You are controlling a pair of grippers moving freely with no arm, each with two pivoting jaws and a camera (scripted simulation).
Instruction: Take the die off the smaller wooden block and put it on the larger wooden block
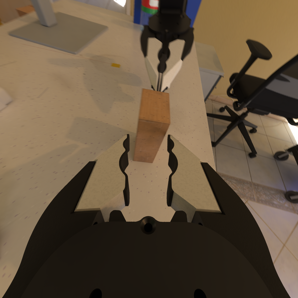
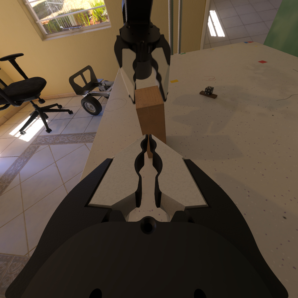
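Note:
The larger wooden block [image 1: 153, 112] is tall and light brown and stands upright near the table edge; it also shows in the right wrist view [image 2: 150, 112]. My left gripper [image 1: 148, 137] is open and empty, with one finger on each side of the block's upper part; it shows from the far side [image 2: 149, 100]. My right gripper [image 2: 148, 136] is shut and empty, close to the block on the opposite side, and shows beyond the block [image 1: 158, 87]. The black die [image 2: 209, 90] sits on the smaller dark wooden block [image 2: 213, 96], far off to the right on the table.
The speckled white table [image 1: 64, 129] ends in an edge [image 2: 100, 122] close beside the large block. A grey monitor stand [image 1: 61, 30] is at the back. An office chair [image 1: 258, 90] and a wheeled cart [image 2: 90, 96] stand on the tiled floor. Small coloured markers [image 2: 262, 61] lie on the table.

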